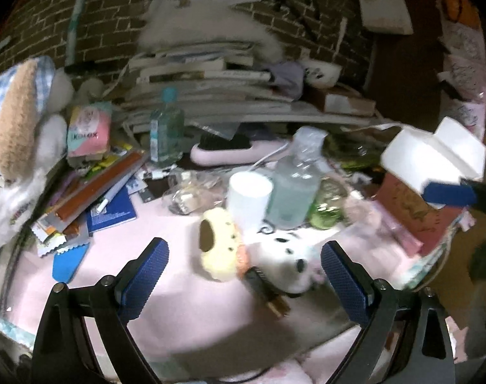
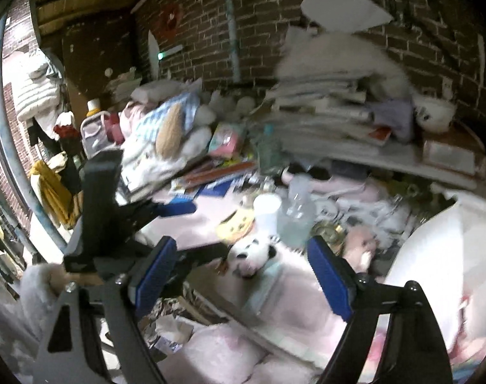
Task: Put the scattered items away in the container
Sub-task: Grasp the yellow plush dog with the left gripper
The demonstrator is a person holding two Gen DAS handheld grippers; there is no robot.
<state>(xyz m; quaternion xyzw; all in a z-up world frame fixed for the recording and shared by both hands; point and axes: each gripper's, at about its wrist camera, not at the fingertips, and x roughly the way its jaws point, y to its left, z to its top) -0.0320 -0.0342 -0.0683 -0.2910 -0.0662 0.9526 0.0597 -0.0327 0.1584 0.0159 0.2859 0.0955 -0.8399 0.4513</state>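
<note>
Scattered items lie on a pink cloth (image 1: 185,313): a yellow plush (image 1: 219,246), a white plush with black spots (image 1: 287,265), a dark brush with a gold tip (image 1: 265,291), a white cup (image 1: 249,198) and a clear bottle (image 1: 294,185). My left gripper (image 1: 244,278) stands open just short of the plushes, touching nothing. A white container (image 1: 435,153) sits at the right, with one blue pad (image 1: 448,193) of the right gripper beside it. In the right wrist view my right gripper (image 2: 243,273) is open and empty, the spotted plush (image 2: 255,256) lies beyond it, and the container (image 2: 441,256) is at its right.
A stack of books and papers (image 1: 211,76) lines the back under a brick wall. A tissue pack (image 1: 89,131), a blue-capped bottle (image 1: 166,131), snack wrappers (image 1: 92,192) and a large plush (image 1: 22,118) crowd the left. A green jar (image 1: 326,204) stands behind the clear bottle.
</note>
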